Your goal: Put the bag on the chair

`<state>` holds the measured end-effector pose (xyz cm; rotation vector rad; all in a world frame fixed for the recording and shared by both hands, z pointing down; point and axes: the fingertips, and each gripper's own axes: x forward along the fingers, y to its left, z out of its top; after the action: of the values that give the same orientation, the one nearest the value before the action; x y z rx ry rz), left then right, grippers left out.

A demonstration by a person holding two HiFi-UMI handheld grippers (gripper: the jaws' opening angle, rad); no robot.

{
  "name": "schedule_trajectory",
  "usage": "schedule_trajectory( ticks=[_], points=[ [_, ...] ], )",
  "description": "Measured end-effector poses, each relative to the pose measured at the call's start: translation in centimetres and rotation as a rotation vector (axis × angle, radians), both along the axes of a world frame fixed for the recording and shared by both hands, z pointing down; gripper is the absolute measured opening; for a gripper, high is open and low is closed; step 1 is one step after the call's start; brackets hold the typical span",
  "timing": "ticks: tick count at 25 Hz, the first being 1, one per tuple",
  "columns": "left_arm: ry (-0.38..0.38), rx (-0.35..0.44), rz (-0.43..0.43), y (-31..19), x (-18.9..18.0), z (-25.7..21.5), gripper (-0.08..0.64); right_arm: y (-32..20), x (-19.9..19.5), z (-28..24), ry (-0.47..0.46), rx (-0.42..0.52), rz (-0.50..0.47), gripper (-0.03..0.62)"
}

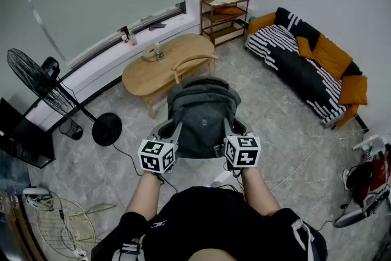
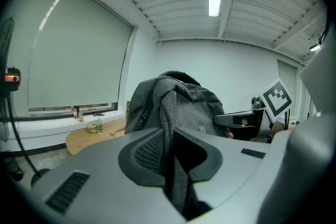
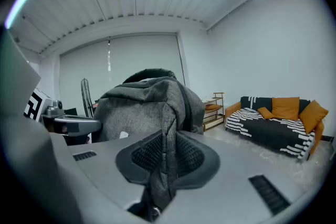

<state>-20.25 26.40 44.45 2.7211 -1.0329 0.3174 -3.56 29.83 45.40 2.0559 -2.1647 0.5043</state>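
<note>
Bag (image 1: 201,116) clamped in left gripper (image 1: 175,133), right gripper (image 1: 228,131)

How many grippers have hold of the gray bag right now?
2. The left gripper pinches fabric on the left side of the bag; the right gripper pinches fabric on its right side. Neither is hidden.

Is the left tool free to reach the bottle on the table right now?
Probably not: the left tool is shut on the bag, which it holds up with the right tool, and the bottle stands farther off beyond it.
</note>
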Motion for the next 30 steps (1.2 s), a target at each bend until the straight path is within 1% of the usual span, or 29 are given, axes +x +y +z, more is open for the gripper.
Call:
schedule_trajectory(
  ticks=[10, 18, 25, 30],
  points=[
    [0.005, -0.031, 0.001, 1.4, -0.4, 1.2, 0.063, 1.3, -0.2, 1.3, -0.024, -0.012, 0.009, 0.074],
    [-0.004, -0.031, -0.028, 0.5, 2.6, 1.1, 0.063, 0.1, 2.9, 1.1, -0.046, 0.003, -0.015, 0.077],
    [-0.006, -0.02, -0.08, -0.5, 5.4, 1.7, 0.063, -1.7, 5.8, 1.5, -0.064, 0.038, -0.085, 0.078],
    [-0.004, -0.014, -0.11, -1.2, 7.5, 1.9, 0.064, -3.1, 8.0, 1.7, -0.059, 0.039, -0.113, 0.078]
  ],
)
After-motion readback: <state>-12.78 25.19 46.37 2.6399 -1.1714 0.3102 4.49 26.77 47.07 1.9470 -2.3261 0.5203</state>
